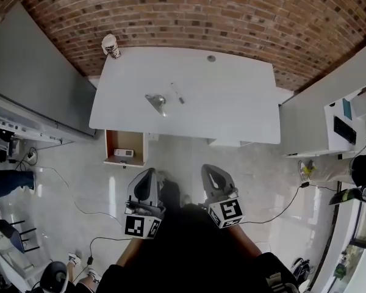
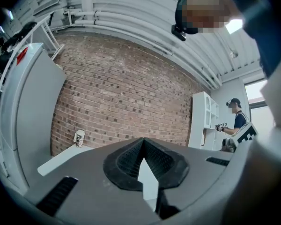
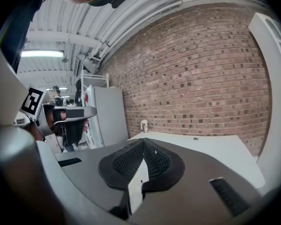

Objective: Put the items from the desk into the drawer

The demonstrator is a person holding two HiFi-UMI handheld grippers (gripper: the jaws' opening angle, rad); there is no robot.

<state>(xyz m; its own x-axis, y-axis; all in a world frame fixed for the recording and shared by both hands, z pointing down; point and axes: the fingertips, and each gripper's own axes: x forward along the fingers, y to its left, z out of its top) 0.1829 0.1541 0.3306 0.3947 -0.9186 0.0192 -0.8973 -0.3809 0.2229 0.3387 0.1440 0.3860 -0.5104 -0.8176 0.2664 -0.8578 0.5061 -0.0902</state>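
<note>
Task looks barely started; one small white box [image 1: 124, 152] lies in the open wooden drawer [image 1: 111, 146].
Left gripper [image 1: 147, 176] and right gripper [image 1: 211, 172]: jaws together, empty; patterned paper cup [image 1: 111, 46], silvery metal piece [image 1: 157, 101], slim pen-like stick [image 1: 177, 94] to clear from white desk [image 1: 232, 108].

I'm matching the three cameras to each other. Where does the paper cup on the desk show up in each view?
Head view: paper cup at upper left, on the desk's far left corner.
Left gripper view: paper cup at lower left, on the desk's end.
Right gripper view: paper cup small, near centre, at the desk's far corner.
Shared landmark: the brick wall right behind it.
</note>
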